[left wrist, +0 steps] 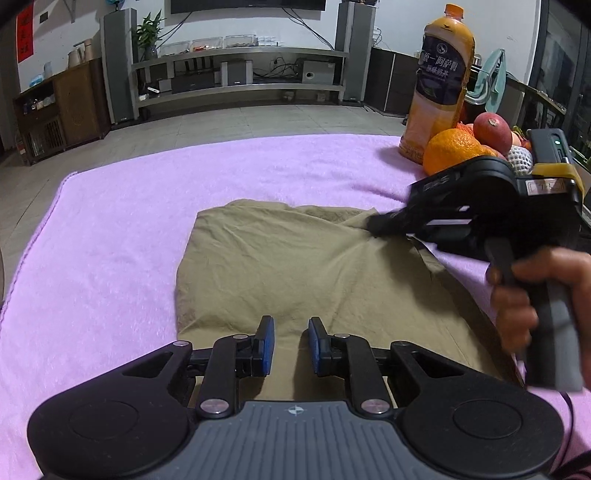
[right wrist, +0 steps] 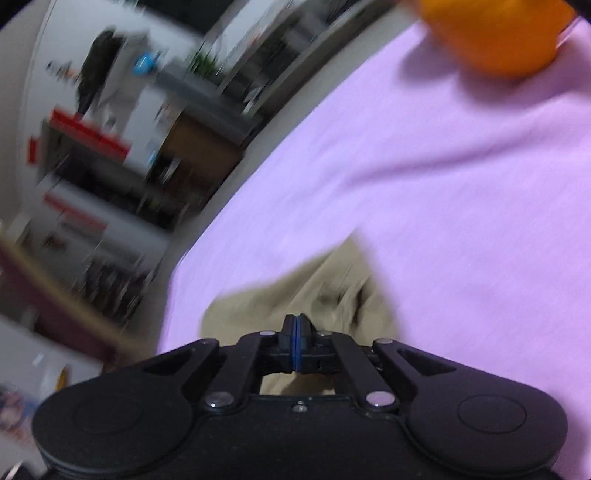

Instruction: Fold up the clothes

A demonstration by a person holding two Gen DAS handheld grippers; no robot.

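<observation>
A khaki garment lies partly folded on the pink blanket. My left gripper is open, its blue pads hovering over the garment's near edge. My right gripper reaches in from the right and pinches the garment's far right corner, lifting a ridge of cloth. In the blurred right wrist view the right gripper has its pads pressed together, with khaki cloth bunched just beyond them on the blanket.
At the table's far right stand a tall orange drink bottle, an orange and other fruit; the orange also shows in the right wrist view. A TV shelf and floor lie beyond the table's far edge.
</observation>
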